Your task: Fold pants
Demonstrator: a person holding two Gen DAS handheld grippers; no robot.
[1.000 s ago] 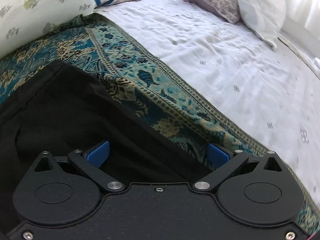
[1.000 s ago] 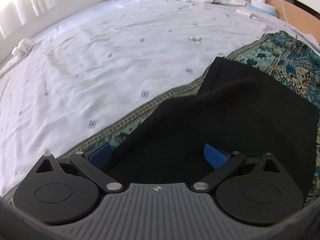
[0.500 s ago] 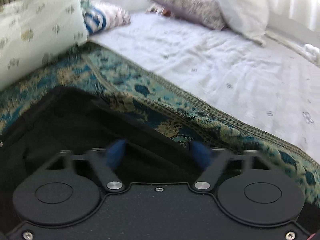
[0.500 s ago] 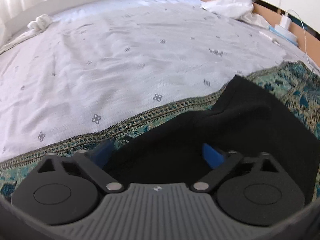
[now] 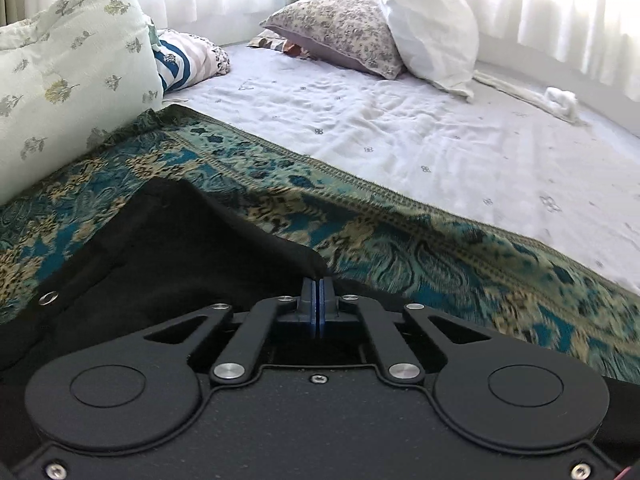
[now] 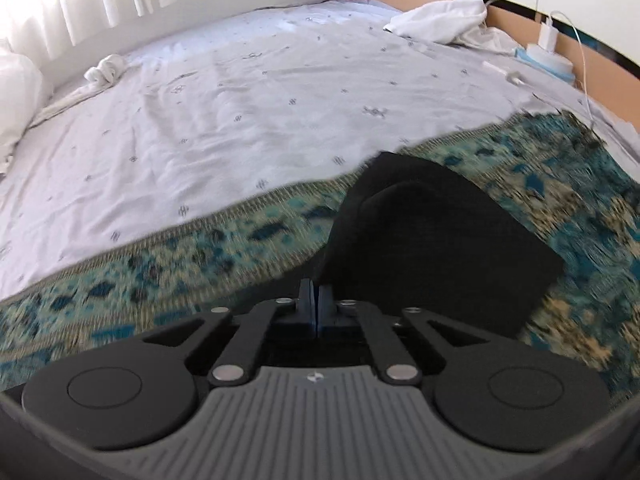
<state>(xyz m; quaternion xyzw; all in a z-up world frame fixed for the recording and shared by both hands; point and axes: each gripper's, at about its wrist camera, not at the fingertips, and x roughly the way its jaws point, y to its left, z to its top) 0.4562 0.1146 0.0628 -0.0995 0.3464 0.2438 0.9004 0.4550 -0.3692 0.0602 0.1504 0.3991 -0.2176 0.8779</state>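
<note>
Left gripper (image 5: 319, 280) and right gripper (image 6: 316, 282) are each pinched closed, apparently on the black pants (image 5: 168, 248) (contact edges blurred).

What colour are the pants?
Plain black pants, clearest in the right wrist view.

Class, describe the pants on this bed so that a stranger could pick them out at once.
Start at the bed's white sheet, then drop to the teal and gold patterned throw along its near edge. The pants lie on that throw, pinched by both grippers: the only plain black cloth there.
</note>
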